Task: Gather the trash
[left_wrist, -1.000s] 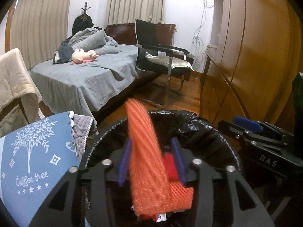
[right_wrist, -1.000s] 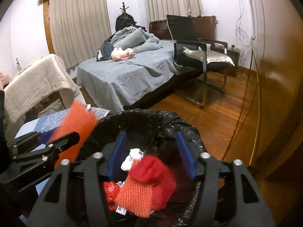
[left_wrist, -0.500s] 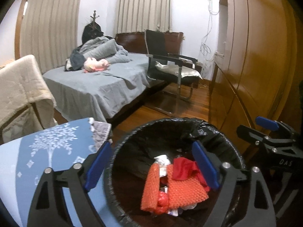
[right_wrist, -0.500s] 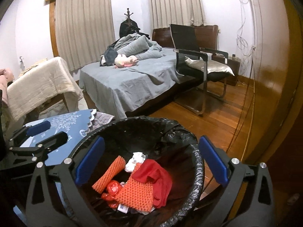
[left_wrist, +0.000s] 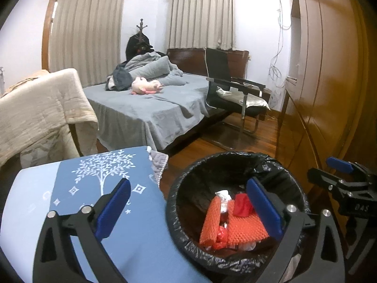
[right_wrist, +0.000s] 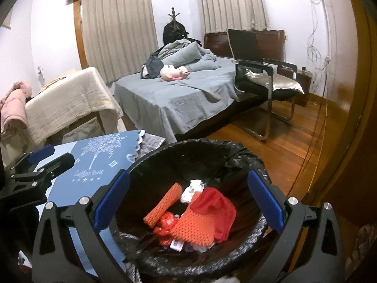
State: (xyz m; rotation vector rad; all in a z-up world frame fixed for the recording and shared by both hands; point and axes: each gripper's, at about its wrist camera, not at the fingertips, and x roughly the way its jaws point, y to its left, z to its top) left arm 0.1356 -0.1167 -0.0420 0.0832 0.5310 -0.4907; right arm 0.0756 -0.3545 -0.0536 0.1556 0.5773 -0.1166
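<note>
A black-lined trash bin (left_wrist: 226,156) (right_wrist: 188,142) stands below both grippers. Inside lie an orange foam net sleeve (left_wrist: 209,221) (right_wrist: 162,204), a flat orange net (right_wrist: 195,227), a red piece (right_wrist: 218,206) and a crumpled white paper (right_wrist: 193,187). My left gripper (left_wrist: 188,188) hangs over the bin's left rim and the blue cloth; its jaws are opening, with nothing held between them. Centred above the bin, my right gripper (right_wrist: 188,176) stands open and holds nothing. Each gripper shows at the edge of the other's view, the right one (left_wrist: 329,172) and the left one (right_wrist: 50,159).
A blue cloth with a white tree print (left_wrist: 94,188) covers the surface left of the bin. Behind are a grey bed (left_wrist: 146,103), a black chair (left_wrist: 231,89), a cream-draped chair (left_wrist: 42,108) and a wooden wardrobe (left_wrist: 329,70) on the right.
Both grippers opened wide; the orange sleeve left the left gripper and the red and orange pieces left the right one, all now lying in the bin. Both grippers rose and pulled back.
</note>
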